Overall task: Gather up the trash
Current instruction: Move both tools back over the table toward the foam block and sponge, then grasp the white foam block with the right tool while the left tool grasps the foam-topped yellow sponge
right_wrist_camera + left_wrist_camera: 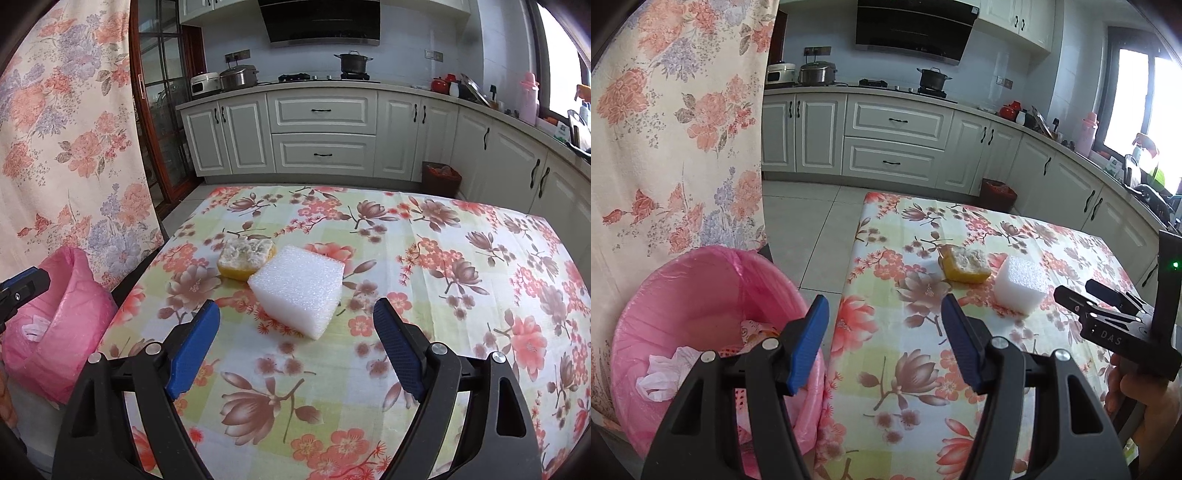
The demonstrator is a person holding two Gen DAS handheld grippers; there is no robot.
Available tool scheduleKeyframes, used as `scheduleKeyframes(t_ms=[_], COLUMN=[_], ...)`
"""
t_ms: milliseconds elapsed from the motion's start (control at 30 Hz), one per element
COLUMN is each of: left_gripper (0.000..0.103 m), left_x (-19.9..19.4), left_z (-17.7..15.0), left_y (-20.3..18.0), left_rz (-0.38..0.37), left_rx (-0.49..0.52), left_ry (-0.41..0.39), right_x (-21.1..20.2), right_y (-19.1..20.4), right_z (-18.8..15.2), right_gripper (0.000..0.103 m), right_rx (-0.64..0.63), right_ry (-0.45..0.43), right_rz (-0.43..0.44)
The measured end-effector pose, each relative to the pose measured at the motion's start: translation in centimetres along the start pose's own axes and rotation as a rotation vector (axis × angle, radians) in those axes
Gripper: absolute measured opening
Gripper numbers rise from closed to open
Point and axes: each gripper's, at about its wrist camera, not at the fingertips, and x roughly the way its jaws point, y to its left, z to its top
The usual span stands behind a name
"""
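bright daylight pours in from the window (1137,99) at the right, blown out to white glare. colours look slightly washed. soft shadows lie on the desk (461,295). both views are sharp, with strong fisheye bending and dark corners.

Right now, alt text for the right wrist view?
The open right gripper points at a white foam block touching a yellow sponge on a floral tablecloth. A pink-lined trash bin stands at the left, kitchen cabinets behind.
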Motion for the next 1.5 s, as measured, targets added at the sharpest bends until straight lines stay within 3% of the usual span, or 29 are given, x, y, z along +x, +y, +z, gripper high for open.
scheduleKeyframes(t_ms=[833,1500], left_gripper=[0.061,0.061], left_x=[5.8,13.3], left_z=[0.9,2.1], left_y=[-2.5,-8.9], left_rz=[-0.041,-0.104], left_rx=[0.015,0.099], left_ry=[0.064,0.129], right_x=[9.5,6.8], right_y=[0.0,-5.6], right_z=[1.6,2.3], right_gripper=[0.079,0.075], right_rx=[0.001,0.025], right_ry=[0.125,0.071], right_rz=[-0.025,-0.055])
